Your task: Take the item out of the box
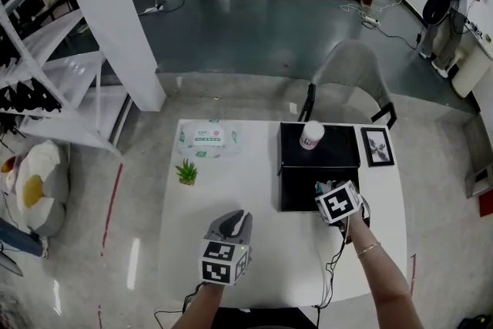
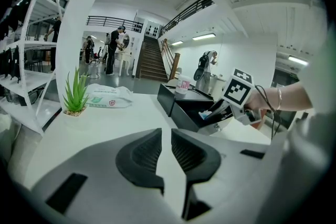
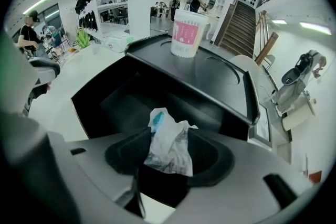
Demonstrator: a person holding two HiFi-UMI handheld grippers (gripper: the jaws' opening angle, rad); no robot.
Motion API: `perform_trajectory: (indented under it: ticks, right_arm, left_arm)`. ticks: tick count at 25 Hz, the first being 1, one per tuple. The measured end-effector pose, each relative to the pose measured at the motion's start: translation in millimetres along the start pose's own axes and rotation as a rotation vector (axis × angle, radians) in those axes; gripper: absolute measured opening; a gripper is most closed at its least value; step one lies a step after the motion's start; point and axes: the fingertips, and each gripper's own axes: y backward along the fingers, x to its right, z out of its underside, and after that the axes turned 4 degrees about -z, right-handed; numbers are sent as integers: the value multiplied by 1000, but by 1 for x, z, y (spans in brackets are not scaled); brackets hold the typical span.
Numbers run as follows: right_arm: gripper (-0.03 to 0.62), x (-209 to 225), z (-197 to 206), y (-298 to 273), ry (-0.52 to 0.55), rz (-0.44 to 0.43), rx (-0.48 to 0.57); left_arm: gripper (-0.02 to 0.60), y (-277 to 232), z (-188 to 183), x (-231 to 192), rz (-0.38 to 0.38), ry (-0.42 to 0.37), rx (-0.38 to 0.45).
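A black box [image 1: 296, 200] lies open on the white table [image 1: 231, 196], its lid [image 3: 210, 73] flat behind it with a white and pink cup [image 1: 311, 135] on top. At the box's front right corner, my right gripper [image 3: 169, 152] is shut on a crumpled white packet with blue print [image 3: 169, 143], held above the dark inside of the box [image 3: 121, 99]. The left gripper view shows that packet [image 2: 206, 113] at the box's rim. My left gripper [image 1: 235, 221] rests on the table in front of the box, jaws together, holding nothing.
A small potted plant [image 1: 186, 172] and a pack of wipes [image 1: 208, 139] sit at the table's left back. A framed picture [image 1: 377, 146] lies right of the box. A grey chair [image 1: 350, 77] stands behind the table, and a white pillar [image 1: 115, 19] rises at the left.
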Motion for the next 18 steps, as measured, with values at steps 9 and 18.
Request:
perform_trajectory:
  ticks: [9, 18]
  right_arm:
    - [172, 1, 1, 0, 24, 42, -4]
    - [141, 3, -2, 6, 43, 94, 61]
  left_arm:
    - [37, 0, -1, 2, 8, -6, 1]
    - [35, 1, -3, 2, 9, -13, 7]
